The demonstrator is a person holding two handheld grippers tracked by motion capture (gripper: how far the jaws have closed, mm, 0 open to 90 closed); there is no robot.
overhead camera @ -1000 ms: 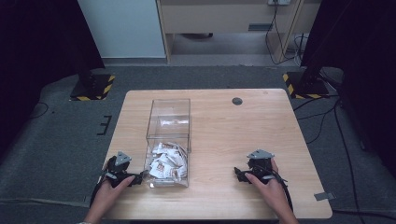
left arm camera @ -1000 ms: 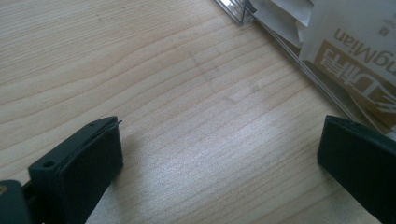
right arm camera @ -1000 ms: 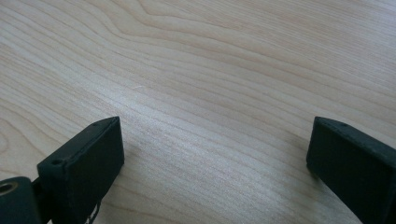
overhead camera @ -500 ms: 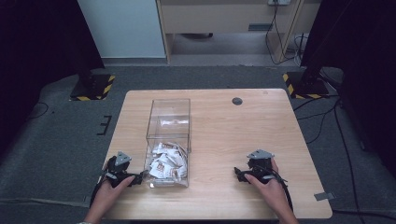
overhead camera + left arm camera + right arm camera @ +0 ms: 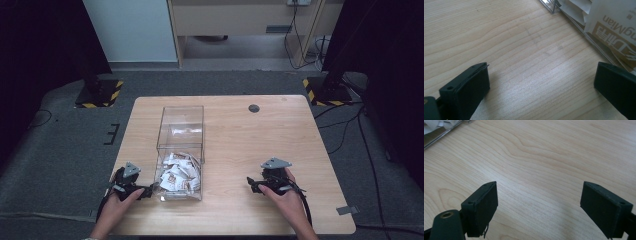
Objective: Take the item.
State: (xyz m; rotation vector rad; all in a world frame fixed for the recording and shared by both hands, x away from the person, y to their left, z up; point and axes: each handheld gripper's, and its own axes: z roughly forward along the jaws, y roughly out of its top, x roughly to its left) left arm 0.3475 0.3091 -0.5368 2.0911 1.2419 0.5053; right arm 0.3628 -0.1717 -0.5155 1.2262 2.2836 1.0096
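The left gripper (image 5: pixel 145 190) rests beside the clear box (image 5: pixel 180 150) of paper packets (image 5: pixel 176 175), jaws apart and empty, probably ready to reach in. The right gripper (image 5: pixel 253 184) waits well apart on the table (image 5: pixel 300 130); its jaws, wide and empty, have just been closing slightly.

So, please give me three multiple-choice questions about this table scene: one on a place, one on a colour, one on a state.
1. Where do the white packets lie?
A. Inside the clear box
B. On the floor
C. Between the right gripper's jaws

2. What colour are the gripper jaws?
A. Red
B. Black
C. White

3. How is the left gripper?
A. Shut on a packet
B. Open and empty
C. Shut with nothing held

Answers:
1 A, the packets sit within the clear walls.
2 B, both gripper views show black jaws.
3 B, bare table shows between its jaws.
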